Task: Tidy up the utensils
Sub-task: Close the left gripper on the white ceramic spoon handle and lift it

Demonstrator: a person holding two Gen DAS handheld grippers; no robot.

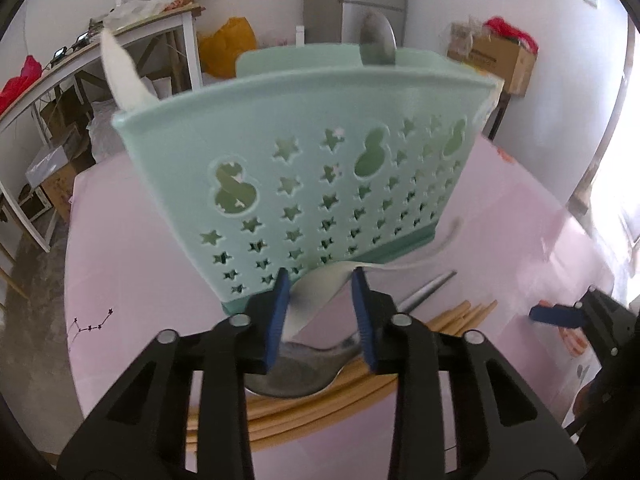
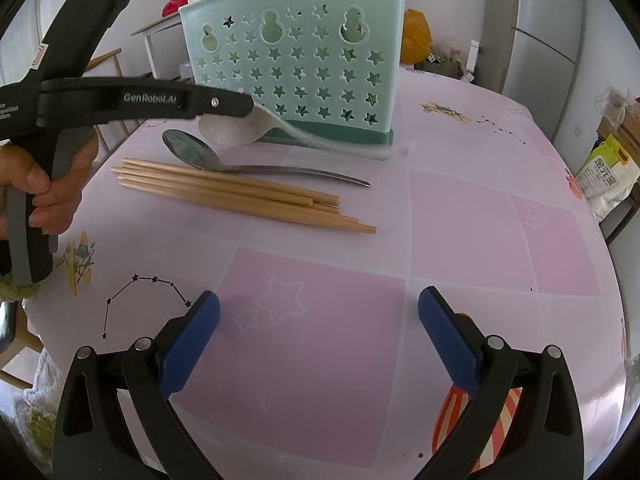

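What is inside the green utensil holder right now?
A white spoon and a metal spoon stick up above the green utensil holder rim; their lower ends and anything shorter are hidden by its wall.

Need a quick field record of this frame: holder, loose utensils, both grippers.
holder: green utensil holder upright on the pink table, star cutouts; a white spoon and a metal spoon stick out of its top
left gripper: bowl of a white spoon between its blue pads, handle trailing along the holder's base; whether the pads press on it is unclear
right gripper: open, empty, over bare table
loose on table: metal spoon, bundle of wooden chopsticks beside it
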